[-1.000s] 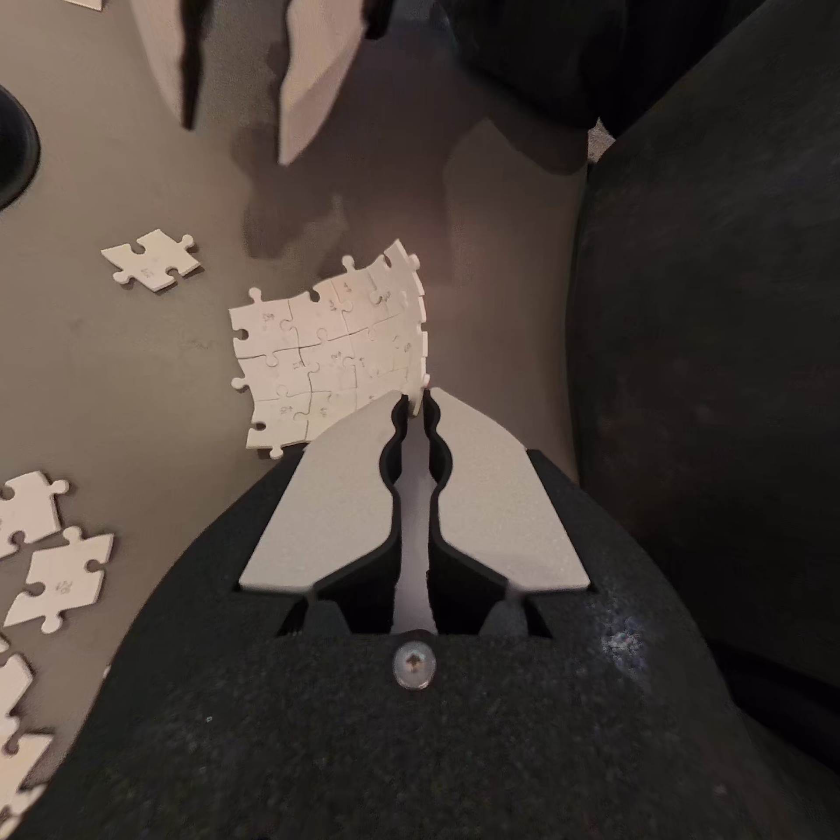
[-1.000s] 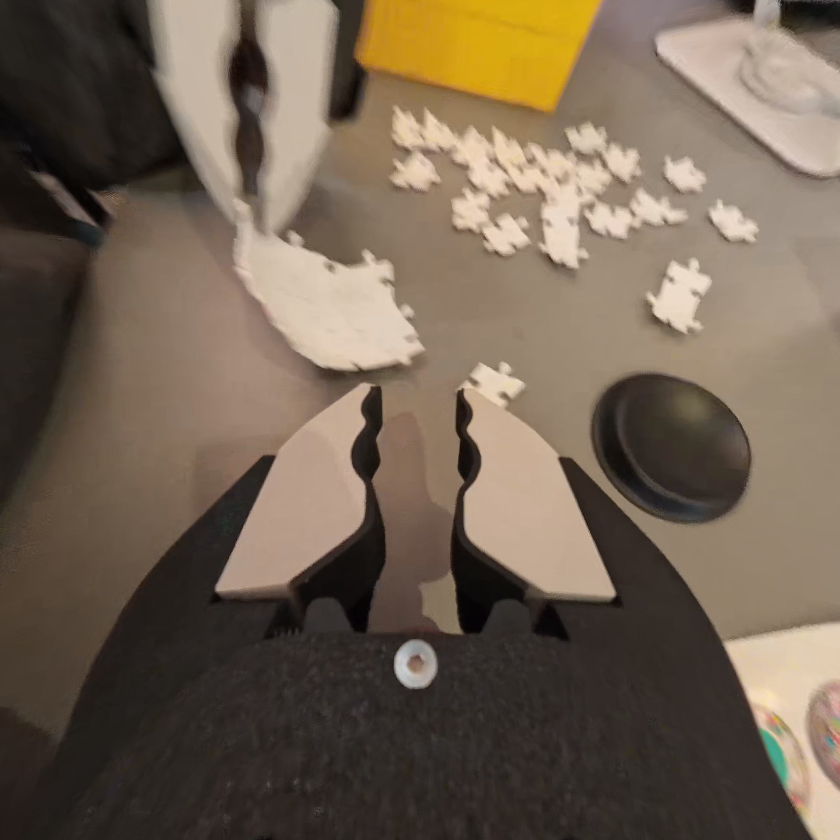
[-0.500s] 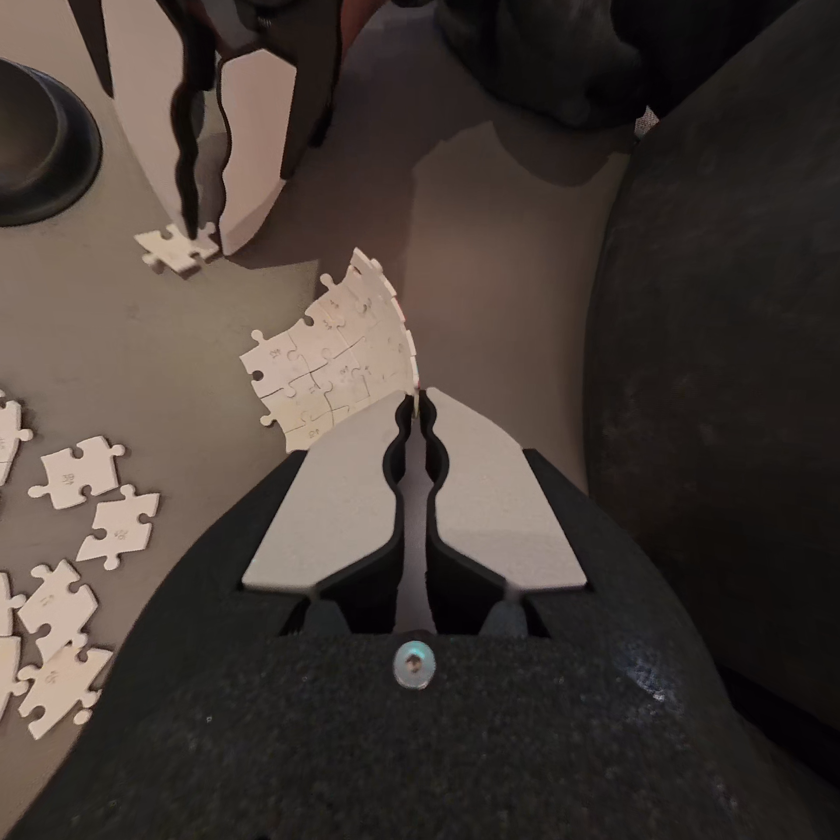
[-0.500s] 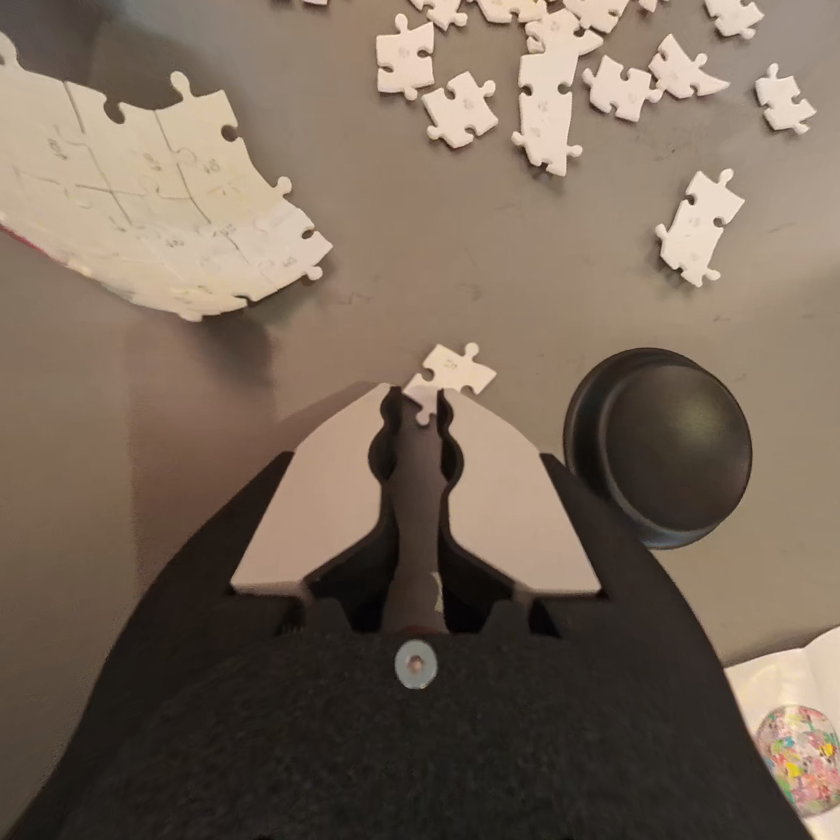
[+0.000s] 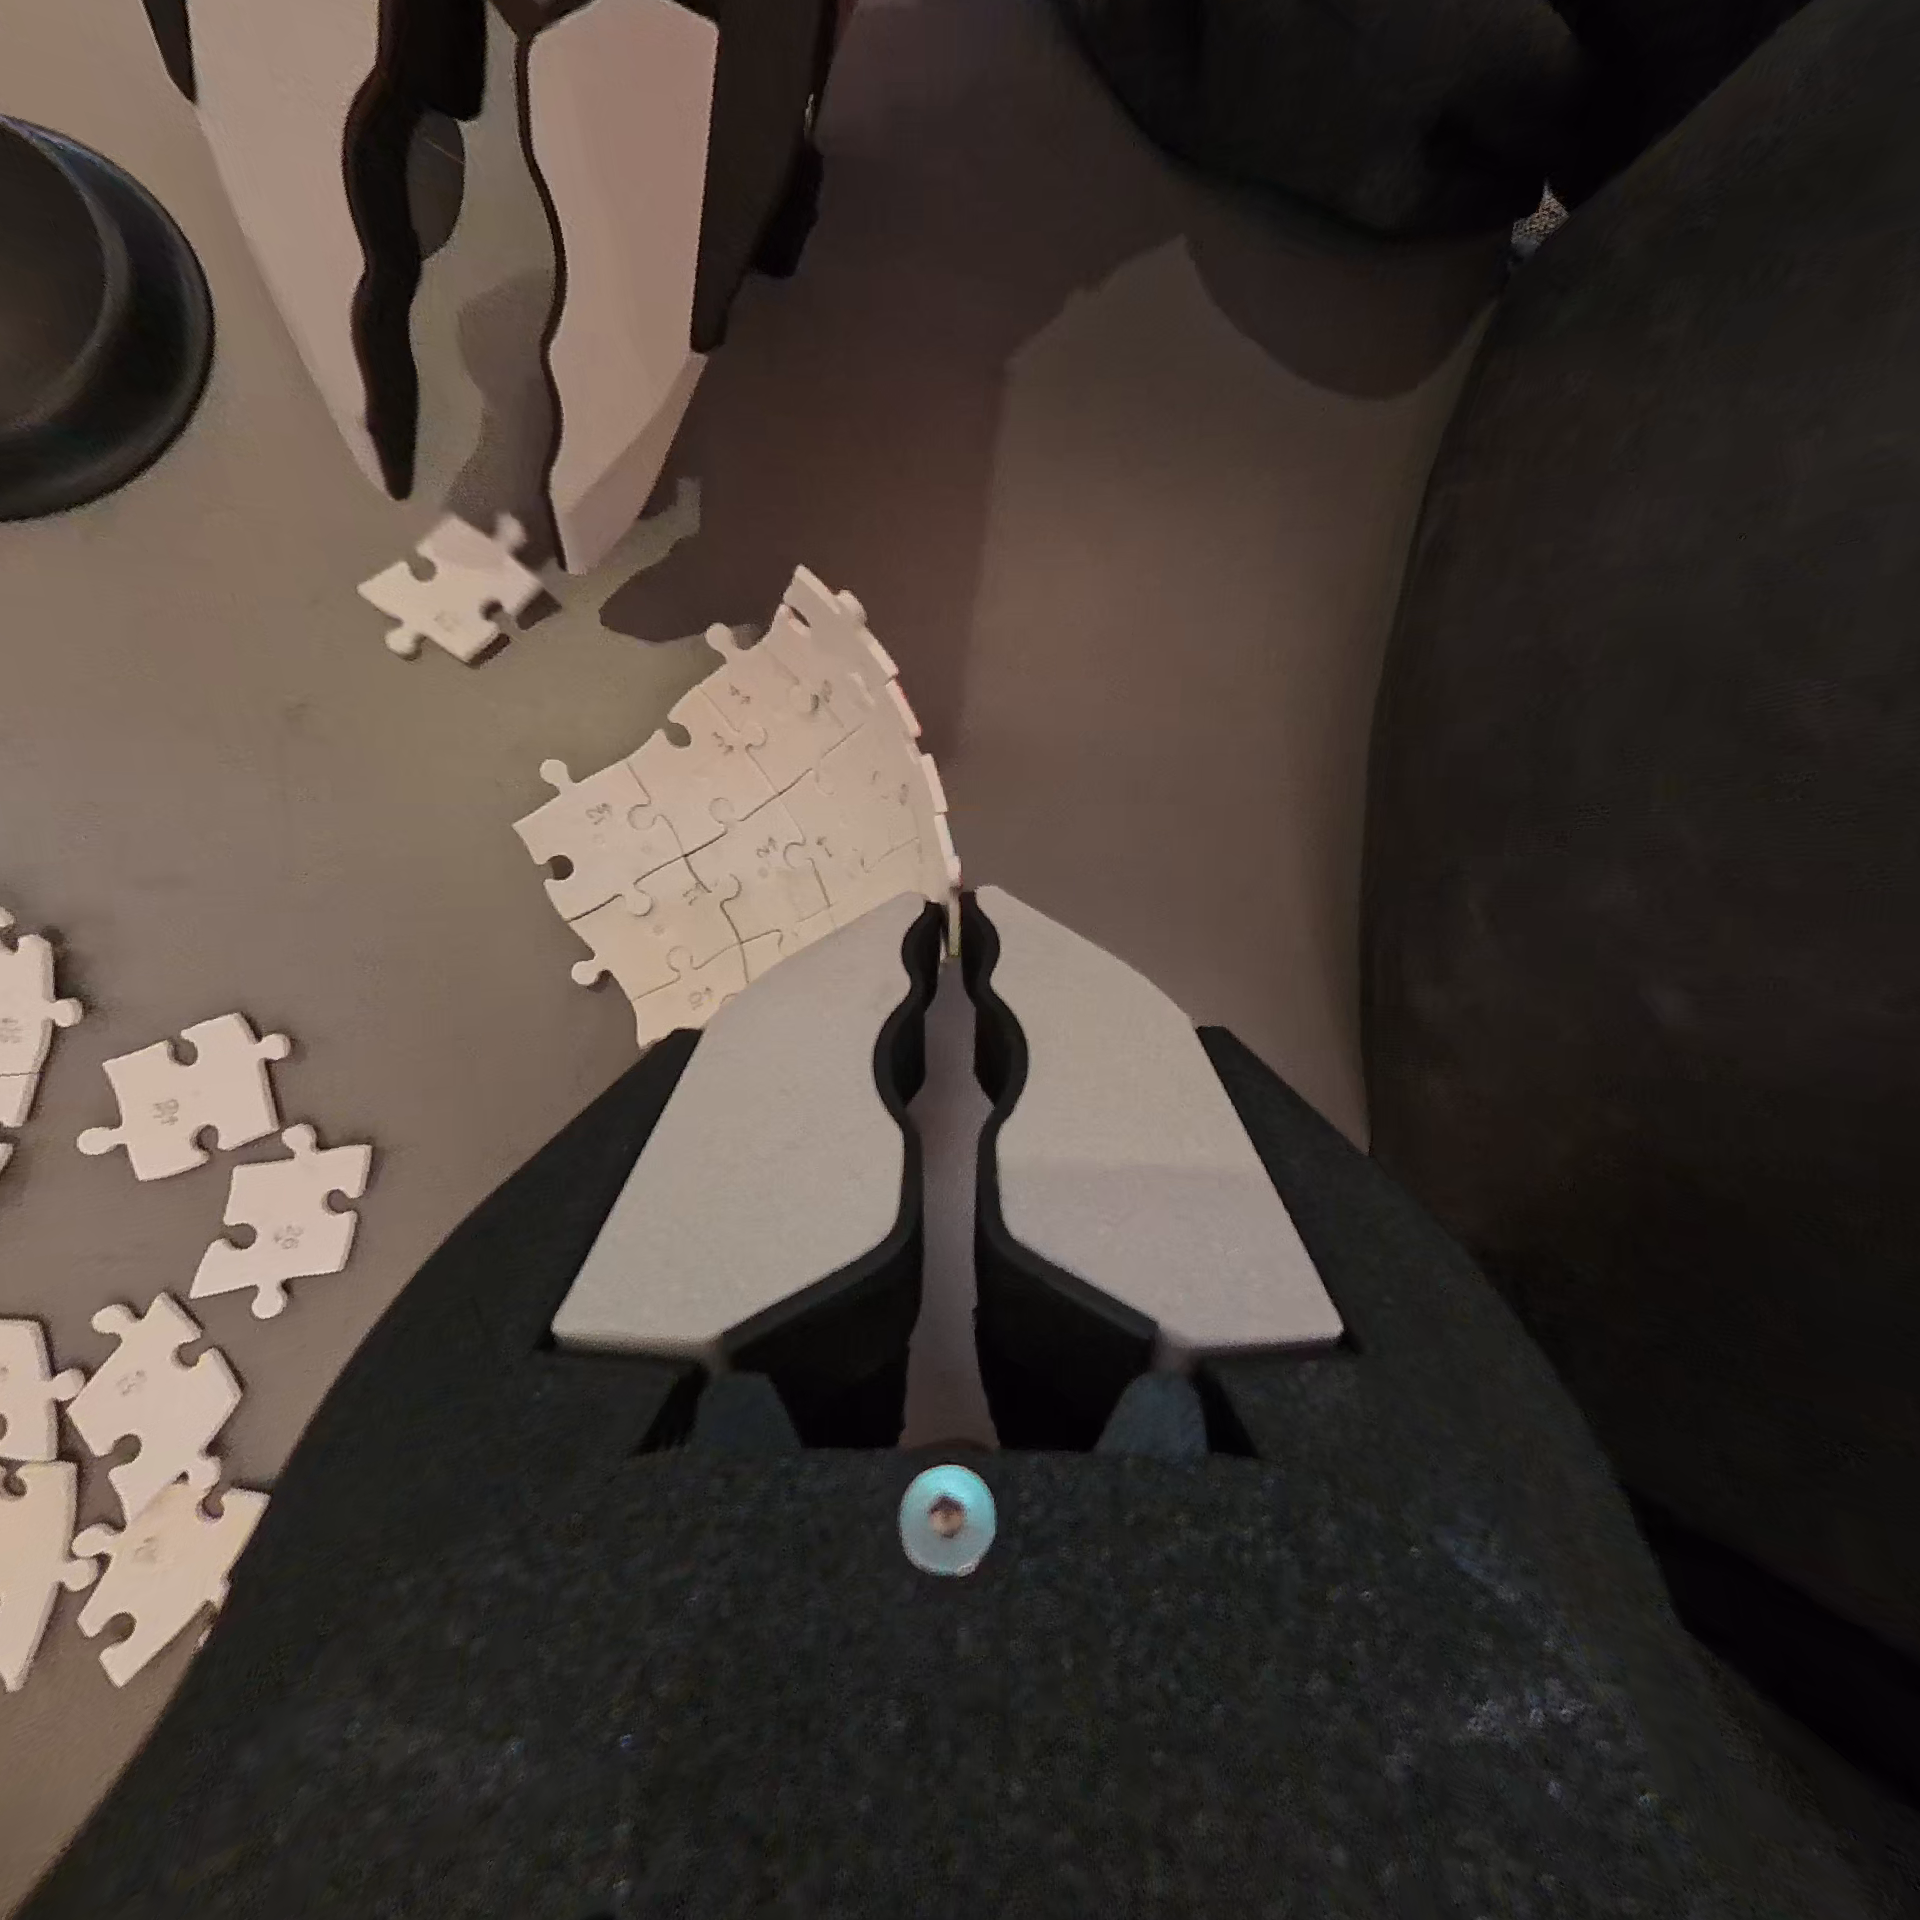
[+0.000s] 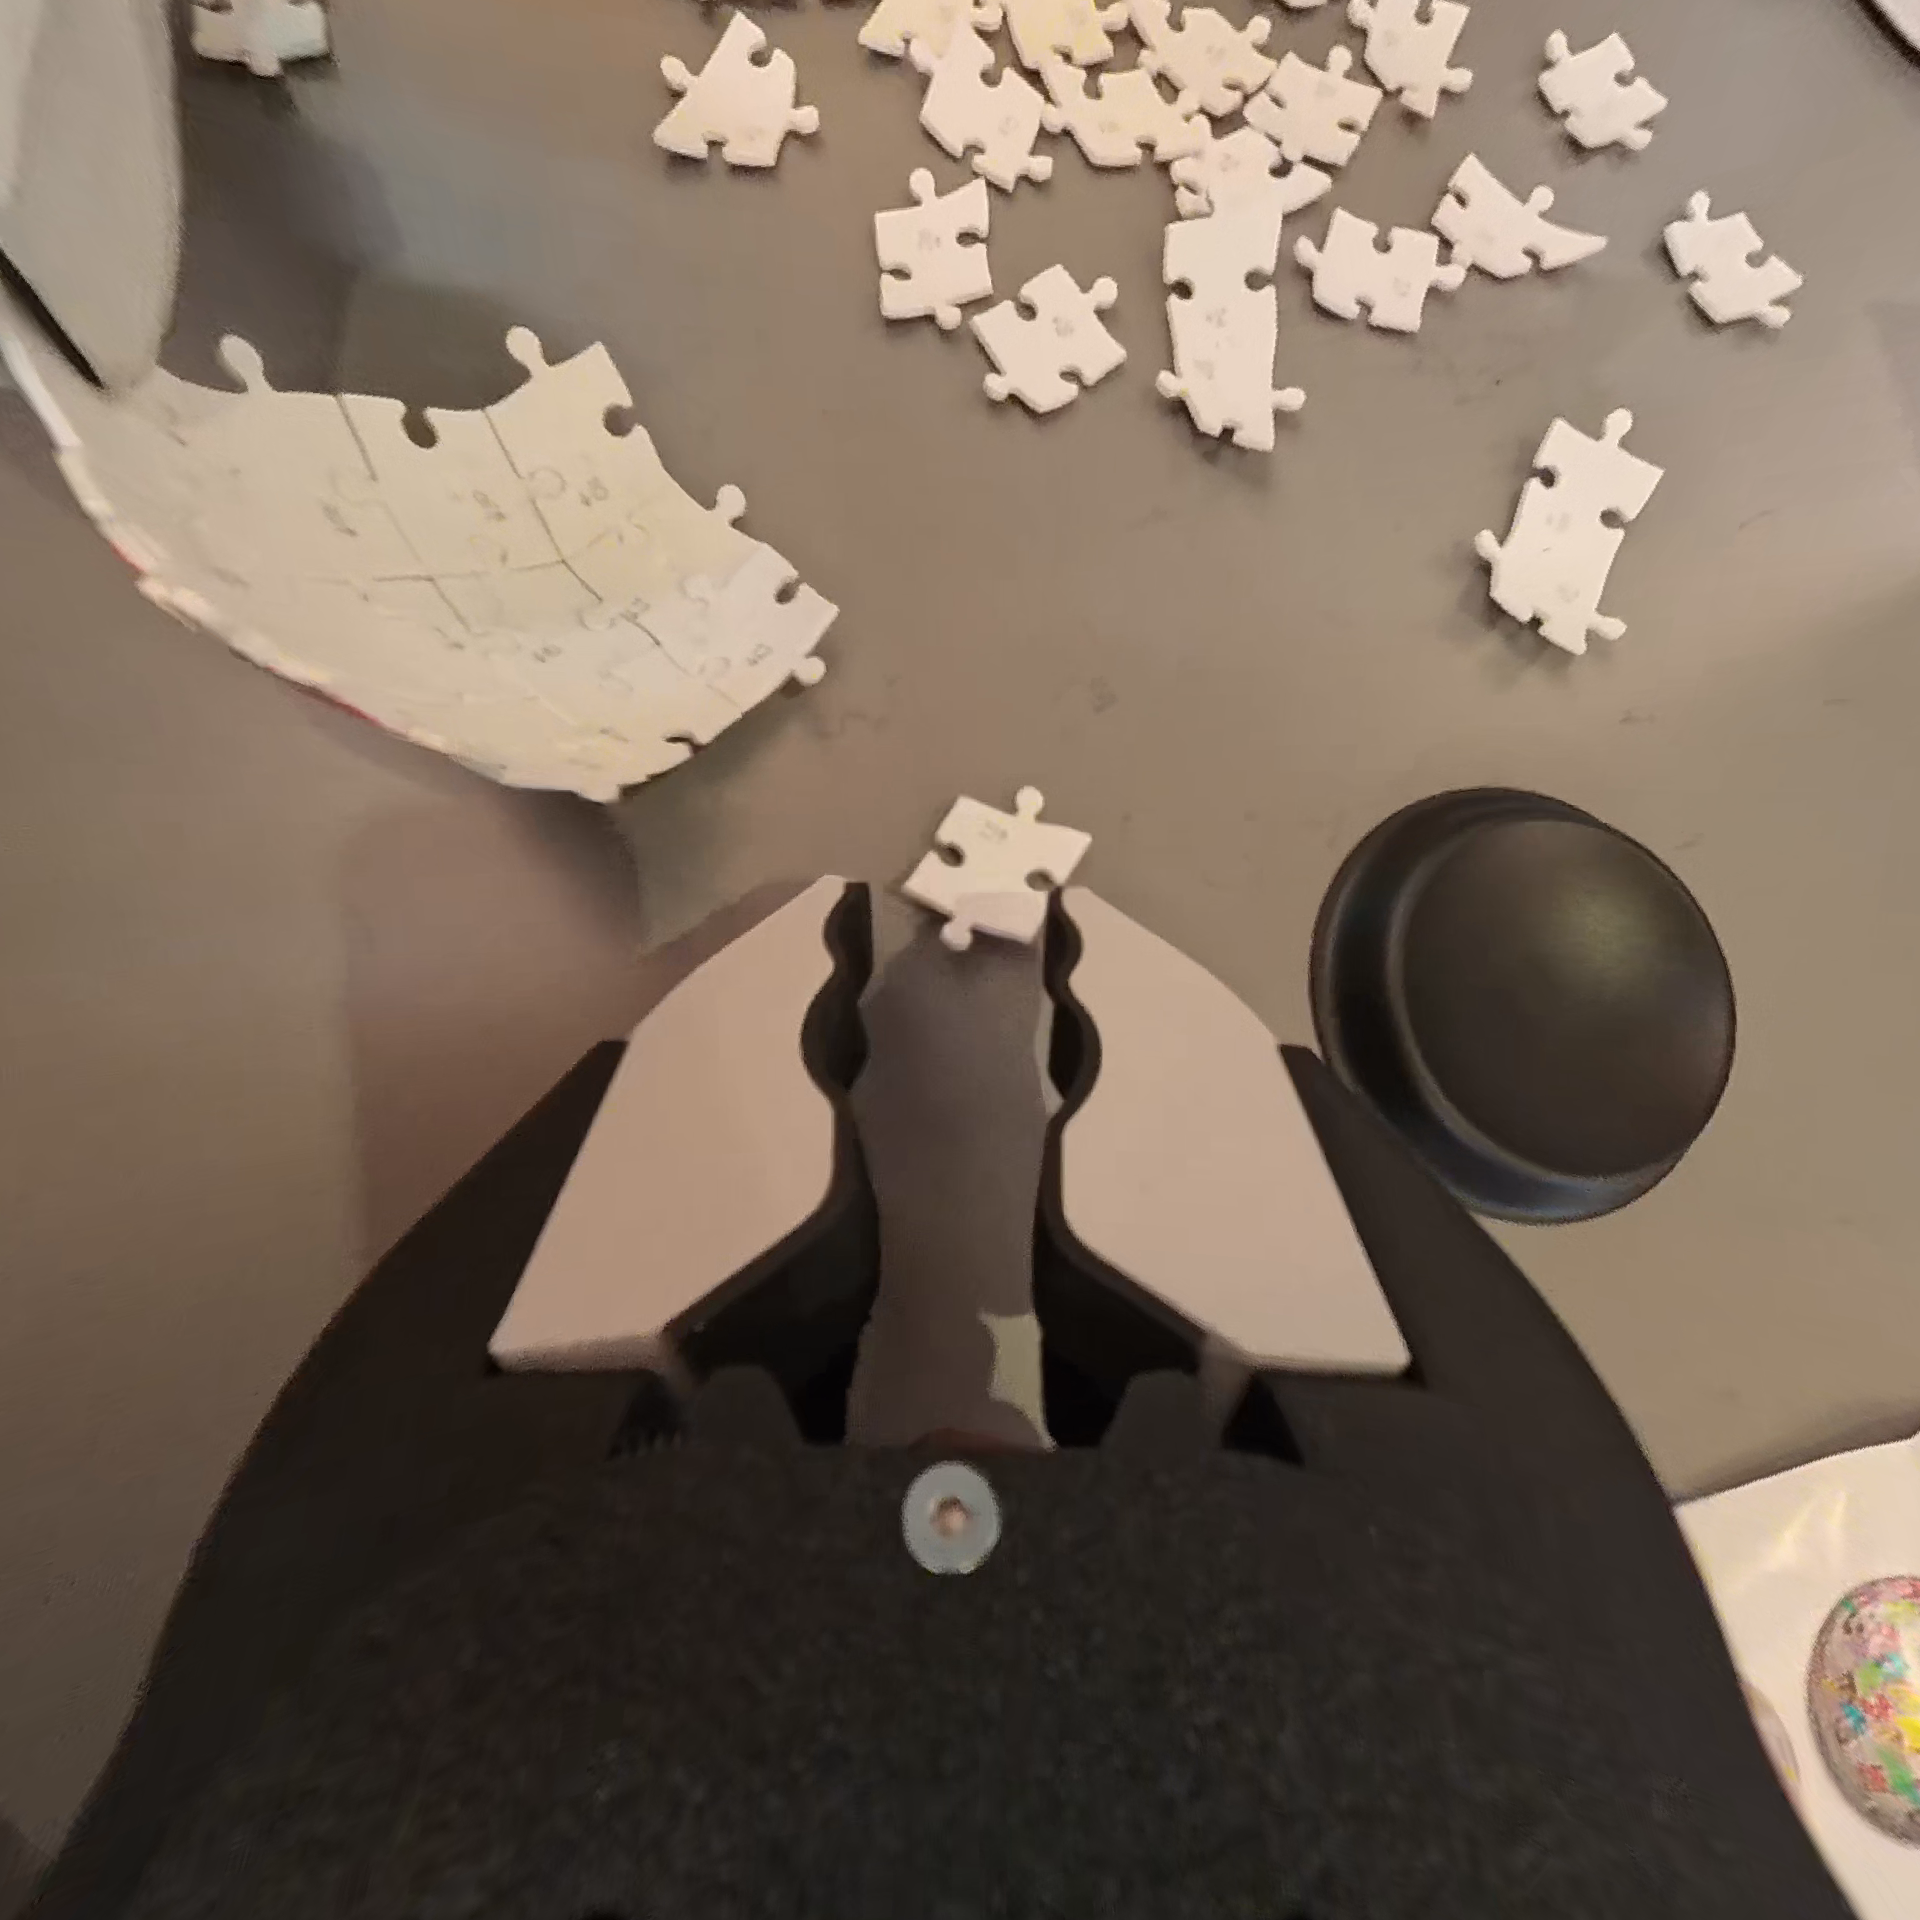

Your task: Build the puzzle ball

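My left gripper [image 5: 951, 914] is shut on the right edge of a curved, assembled white puzzle section [image 5: 748, 831] and holds it tilted over the grey table. The section also shows in the right wrist view [image 6: 447, 561]. My right gripper [image 6: 961, 904] is open, tips down at the table. A single loose white puzzle piece [image 6: 997, 862] lies flat just ahead of the tips, touching the right fingertip [image 6: 1062, 920]. In the left wrist view the right gripper [image 5: 473, 499] stands over that piece [image 5: 457, 603].
A black dome-shaped base [image 6: 1527, 1008] sits right of my right gripper and also shows in the left wrist view [image 5: 83, 332]. Several loose white pieces [image 6: 1143, 156] lie scattered beyond. A white sheet with a colourful ball picture [image 6: 1849, 1662] lies at the bottom right. A dark padded seat [image 5: 1662, 831] borders the table. The gap from one gripper's tips to the other's is roughly 12 cm.
My right gripper came down to the single piece, narrowed its jaws, then widened them again. My left gripper kept its hold and turned the section.
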A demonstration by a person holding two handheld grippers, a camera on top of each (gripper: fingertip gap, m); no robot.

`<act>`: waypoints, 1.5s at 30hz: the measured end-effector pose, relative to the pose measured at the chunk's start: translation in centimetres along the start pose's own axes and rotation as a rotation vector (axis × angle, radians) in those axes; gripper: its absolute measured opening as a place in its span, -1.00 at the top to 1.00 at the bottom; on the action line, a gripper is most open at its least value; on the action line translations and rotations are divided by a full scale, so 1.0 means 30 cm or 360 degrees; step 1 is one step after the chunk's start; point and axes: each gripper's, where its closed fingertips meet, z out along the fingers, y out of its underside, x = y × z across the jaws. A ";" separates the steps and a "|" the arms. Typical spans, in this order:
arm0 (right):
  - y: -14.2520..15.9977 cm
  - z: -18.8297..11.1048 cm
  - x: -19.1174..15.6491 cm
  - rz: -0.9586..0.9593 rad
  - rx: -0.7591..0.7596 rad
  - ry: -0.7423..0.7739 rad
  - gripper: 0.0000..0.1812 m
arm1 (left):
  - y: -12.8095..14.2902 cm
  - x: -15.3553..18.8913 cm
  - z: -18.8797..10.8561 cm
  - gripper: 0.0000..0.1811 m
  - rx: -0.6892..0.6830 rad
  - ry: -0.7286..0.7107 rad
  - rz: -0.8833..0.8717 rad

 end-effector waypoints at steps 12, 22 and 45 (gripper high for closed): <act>0.023 0.038 0.000 0.0016 -0.0061 -0.0038 0.78 | -0.009 -0.002 -0.014 0.98 0.0004 -0.0011 -0.0002; 0.031 -0.012 0.031 -0.0015 -0.0122 0.0075 0.68 | -0.006 0.000 -0.014 0.98 -0.0005 -0.0009 0.0002; 0.001 0.056 -0.015 -0.0029 -0.0142 -0.0131 0.58 | 0.000 0.001 -0.042 0.98 -0.0072 0.0024 0.0026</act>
